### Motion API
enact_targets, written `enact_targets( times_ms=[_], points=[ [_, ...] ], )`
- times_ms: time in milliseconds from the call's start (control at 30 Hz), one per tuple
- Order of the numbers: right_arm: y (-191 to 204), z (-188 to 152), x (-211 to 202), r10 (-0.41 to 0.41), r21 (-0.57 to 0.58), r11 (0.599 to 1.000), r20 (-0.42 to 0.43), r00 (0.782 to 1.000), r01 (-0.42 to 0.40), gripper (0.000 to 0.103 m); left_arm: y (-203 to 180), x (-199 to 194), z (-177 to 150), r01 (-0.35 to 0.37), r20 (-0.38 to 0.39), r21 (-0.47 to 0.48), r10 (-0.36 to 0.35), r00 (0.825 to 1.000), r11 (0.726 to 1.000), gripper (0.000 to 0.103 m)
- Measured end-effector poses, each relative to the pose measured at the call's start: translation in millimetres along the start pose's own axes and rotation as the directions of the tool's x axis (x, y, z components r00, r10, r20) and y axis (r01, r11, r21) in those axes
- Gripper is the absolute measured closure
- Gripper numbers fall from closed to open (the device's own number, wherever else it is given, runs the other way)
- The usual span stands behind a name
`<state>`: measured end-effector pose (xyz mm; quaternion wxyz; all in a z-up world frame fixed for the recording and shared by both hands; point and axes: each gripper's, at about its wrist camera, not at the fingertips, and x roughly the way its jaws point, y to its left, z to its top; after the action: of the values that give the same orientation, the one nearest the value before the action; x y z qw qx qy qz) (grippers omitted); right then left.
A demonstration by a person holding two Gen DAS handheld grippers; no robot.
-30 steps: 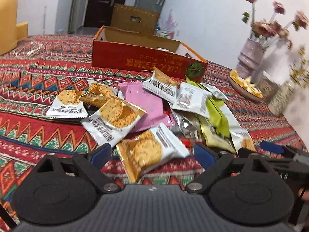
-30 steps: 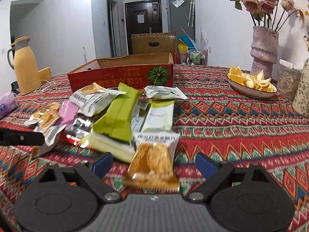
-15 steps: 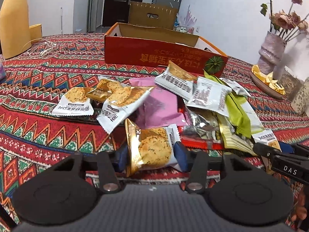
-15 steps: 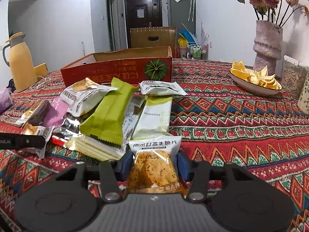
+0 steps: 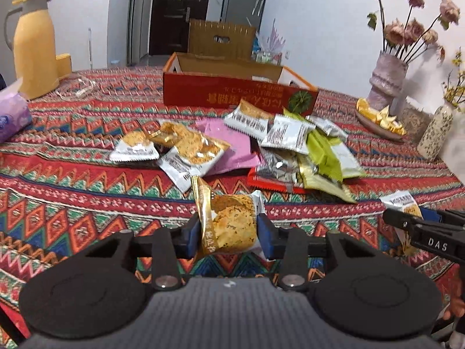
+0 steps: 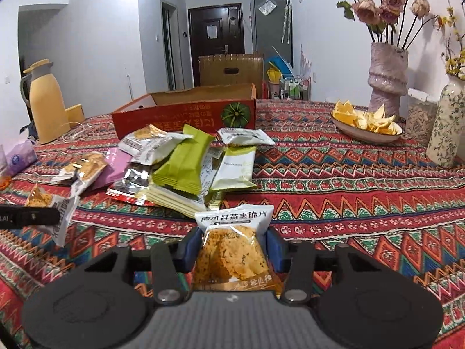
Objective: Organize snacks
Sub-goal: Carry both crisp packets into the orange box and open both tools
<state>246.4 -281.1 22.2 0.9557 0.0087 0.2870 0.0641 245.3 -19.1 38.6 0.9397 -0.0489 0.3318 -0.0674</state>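
My left gripper (image 5: 228,234) is shut on a gold-and-white cracker packet (image 5: 229,222) and holds it above the cloth. My right gripper (image 6: 234,251) is shut on a white cracker packet (image 6: 232,247) with an orange biscuit picture. A pile of snack packets (image 5: 261,148) lies mid-table, with green, pink, silver and white wrappers; it also shows in the right wrist view (image 6: 180,168). An open red cardboard box (image 5: 232,93) stands behind the pile, also seen in the right wrist view (image 6: 186,113). The right gripper shows at the right edge of the left wrist view (image 5: 421,226).
A patterned red tablecloth (image 6: 348,192) covers the table. A yellow jug (image 5: 35,46) stands far left. A plate of orange peels (image 6: 366,122), a flower vase (image 6: 388,78) and a floral bottle (image 6: 446,125) stand at the right. A purple tissue pack (image 5: 11,116) lies left.
Both grippers closed from wide open onto their packets and lifted them back, away from the pile.
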Motion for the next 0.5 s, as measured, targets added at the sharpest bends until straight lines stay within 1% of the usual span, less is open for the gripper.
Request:
enact_targets(
  times_ms=[167, 267, 333, 400, 500],
  points=[
    [3.2, 0.2, -14.1, 0.001, -0.011, 1.0, 0.03, 1.0, -0.001, 0.056, -0.1, -20.3, 4.1, 0.005, 0.057, 0.018, -0.006, 0.998, 1.0, 0.062],
    [3.8, 5.1, -18.2, 0.011, -0.023, 1.0, 0.044, 0.999, -0.01, 0.056, 4.5, -24.4, 14.2, 0.012, 0.07, 0.023, -0.013, 0.997, 1.0, 0.062],
    [1.6, 13.8, -21.2, 0.05, -0.03, 0.998, 0.054, 0.997, -0.048, 0.056, 9.8, -25.4, 29.0, 0.025, 0.074, 0.042, -0.028, 0.997, 0.999, 0.062],
    [-2.5, 29.1, -24.1, 0.103, -0.049, 0.994, 0.067, 0.992, -0.1, 0.056, 15.8, -26.7, 48.2, 0.033, 0.093, 0.074, -0.04, 0.995, 0.997, 0.062],
    [-6.8, 63.2, -23.7, 0.152, -0.103, 0.984, 0.094, 0.984, -0.142, 0.056, 27.8, -23.1, 85.1, 0.05, 0.131, 0.097, -0.063, 0.989, 0.994, 0.062]
  ],
)
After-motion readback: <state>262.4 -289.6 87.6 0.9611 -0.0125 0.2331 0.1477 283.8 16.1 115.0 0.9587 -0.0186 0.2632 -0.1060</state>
